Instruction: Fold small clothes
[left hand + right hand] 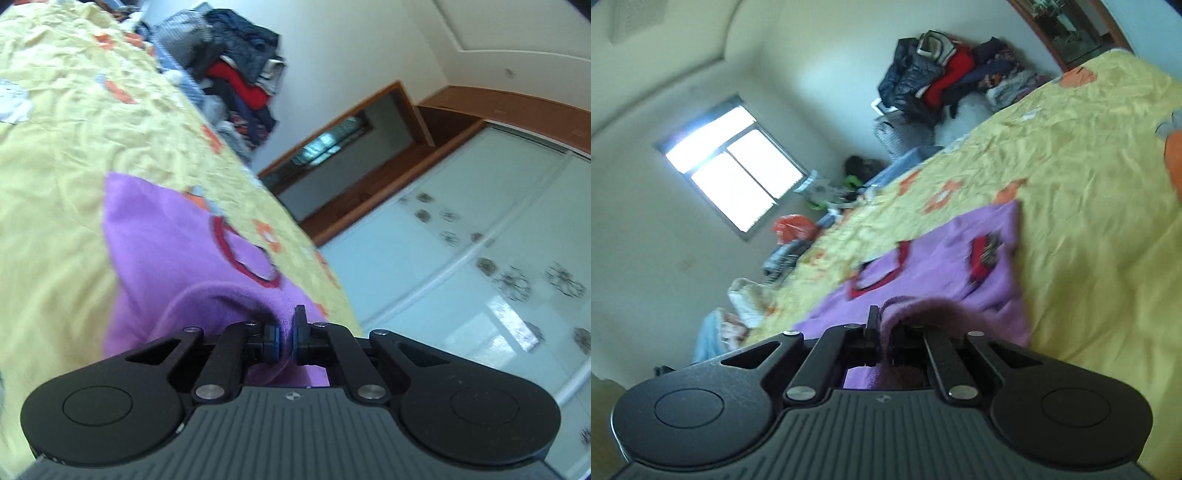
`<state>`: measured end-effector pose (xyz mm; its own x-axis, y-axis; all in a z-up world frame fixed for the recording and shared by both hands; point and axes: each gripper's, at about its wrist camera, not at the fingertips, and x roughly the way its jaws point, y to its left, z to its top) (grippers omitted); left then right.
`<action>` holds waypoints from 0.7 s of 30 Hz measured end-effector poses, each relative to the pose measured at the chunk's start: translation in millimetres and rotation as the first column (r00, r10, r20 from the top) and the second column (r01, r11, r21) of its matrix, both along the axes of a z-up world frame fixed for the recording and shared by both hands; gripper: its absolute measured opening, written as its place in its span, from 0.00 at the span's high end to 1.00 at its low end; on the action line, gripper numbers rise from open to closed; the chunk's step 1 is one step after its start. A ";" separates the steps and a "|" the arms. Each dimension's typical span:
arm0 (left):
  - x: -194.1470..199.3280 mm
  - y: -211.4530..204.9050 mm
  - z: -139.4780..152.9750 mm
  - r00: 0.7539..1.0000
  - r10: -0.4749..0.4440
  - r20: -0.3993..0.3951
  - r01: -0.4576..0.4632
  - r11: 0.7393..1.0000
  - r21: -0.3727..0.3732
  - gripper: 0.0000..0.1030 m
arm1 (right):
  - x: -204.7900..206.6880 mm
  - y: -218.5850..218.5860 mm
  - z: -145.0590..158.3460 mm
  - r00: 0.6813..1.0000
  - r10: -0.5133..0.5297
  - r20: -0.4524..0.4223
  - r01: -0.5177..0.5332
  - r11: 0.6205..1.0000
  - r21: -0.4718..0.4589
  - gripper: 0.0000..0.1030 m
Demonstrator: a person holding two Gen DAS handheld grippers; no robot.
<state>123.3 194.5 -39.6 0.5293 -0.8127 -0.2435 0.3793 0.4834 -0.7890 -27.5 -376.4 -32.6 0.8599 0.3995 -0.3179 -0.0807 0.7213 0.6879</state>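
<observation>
My left hand-held gripper (pixel 287 338) is clenched on a fold of the purple top (pixel 166 236). My right hand-held gripper (pixel 886 332) pinches another fold, I think, though blurred. The top lies on the bed (pixel 55 155).

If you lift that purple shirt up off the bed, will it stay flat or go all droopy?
Probably droopy. The purple shirt already bunches into soft folds where the left gripper and right gripper pinch it. It looks fuzzy, so it likely won't slip out. It seems light, lying limp on the yellow bedsheet.
</observation>
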 end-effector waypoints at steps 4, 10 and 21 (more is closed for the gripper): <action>17.6 5.3 -18.6 0.997 0.026 -0.069 -0.020 0.996 0.086 0.95 | 24.5 -18.5 -14.2 0.996 -0.021 -0.091 0.011 0.994 -0.105 0.97; -6.8 28.5 -32.7 0.994 0.030 -0.104 -0.020 0.995 0.098 0.87 | 37.7 -15.0 -39.5 0.979 -0.006 -0.203 -0.037 0.977 -0.211 0.79; -69.1 8.9 -36.9 0.986 -0.160 -0.054 0.168 0.954 0.248 0.81 | -63.6 87.3 7.6 1.000 -0.008 -0.003 0.004 0.742 -0.670 0.00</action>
<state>54.2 203.4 -76.5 0.3819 -0.7984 -0.4655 0.4455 0.6003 -0.6642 -91.1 -289.0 -25.0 0.8589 0.0764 -0.5063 -0.0725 0.9970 0.0275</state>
